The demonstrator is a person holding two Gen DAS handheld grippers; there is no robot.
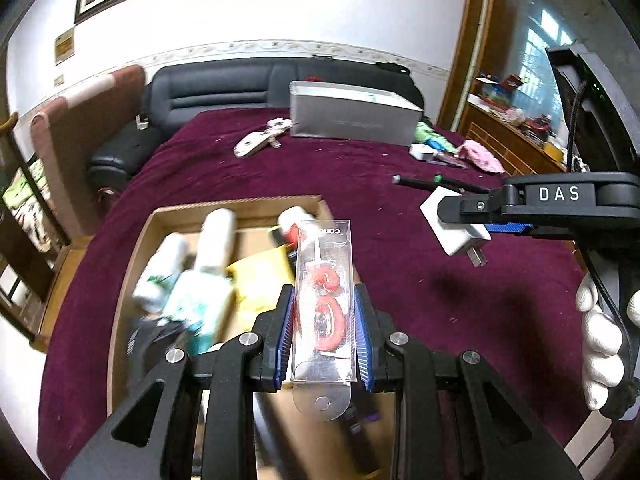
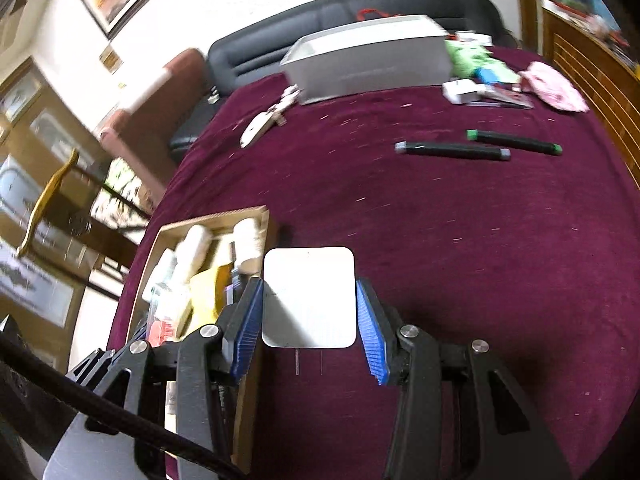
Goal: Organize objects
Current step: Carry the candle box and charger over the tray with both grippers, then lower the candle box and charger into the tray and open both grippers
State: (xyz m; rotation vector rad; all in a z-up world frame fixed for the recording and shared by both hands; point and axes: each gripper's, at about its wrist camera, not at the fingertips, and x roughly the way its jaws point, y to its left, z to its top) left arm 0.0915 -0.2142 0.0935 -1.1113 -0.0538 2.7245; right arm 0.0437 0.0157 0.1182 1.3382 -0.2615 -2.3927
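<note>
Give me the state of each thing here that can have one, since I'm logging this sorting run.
Left tongs: shut on the clear plastic candle pack, held above the box.
Right tongs: shut on the white square plug adapter, held off the cloth.
Open brown cardboard box: partly filled with bottles.
Two black marker pens: lying flat and capped.
Grey rectangular bin: upright.

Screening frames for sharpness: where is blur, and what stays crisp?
Left wrist view: white bottles in the cardboard box smear; the clear red-candle pack stays sharp. Right wrist view: the left-side furniture blurs; the white square charger stays crisp.
</note>
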